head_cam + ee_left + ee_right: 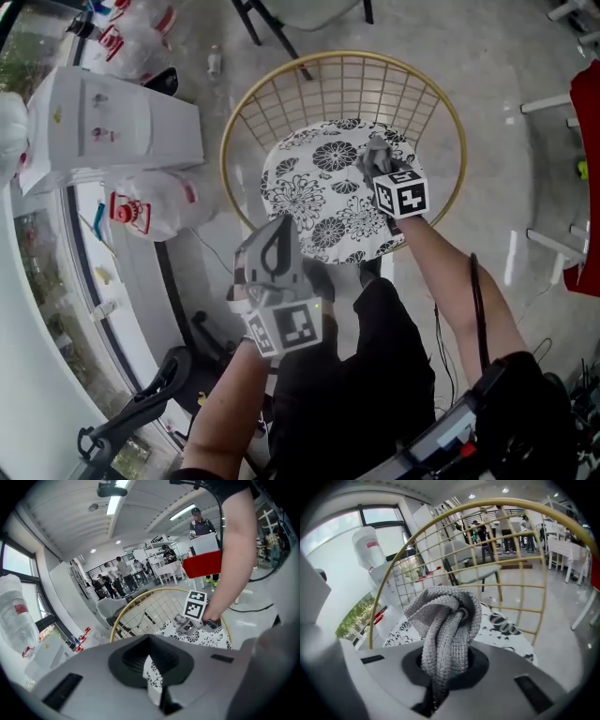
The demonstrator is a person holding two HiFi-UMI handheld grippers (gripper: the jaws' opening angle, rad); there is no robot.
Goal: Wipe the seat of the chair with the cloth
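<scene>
The chair has a gold wire back (pixel 342 61) and a round seat (pixel 309 192) with a black-and-white flower print. My right gripper (pixel 377 171) is over the seat's right half, shut on a bunched grey knit cloth (pixel 374 153). In the right gripper view the cloth (pixel 445 620) bulges out of the jaws, with the seat (pixel 508 625) below and beyond it. My left gripper (pixel 273 242) hangs in front of the seat's near edge, shut with nothing in it. The left gripper view looks across the seat (pixel 218 638) at the right gripper (pixel 188 623) and its marker cube (pixel 196 604).
A white box (pixel 112 122) and plastic bags (pixel 150 202) lie on the floor to the chair's left. Another chair's dark legs (pixel 272 33) stand behind it. Something red (pixel 589 178) stands at the right. People (pixel 117 576) stand far off in the room.
</scene>
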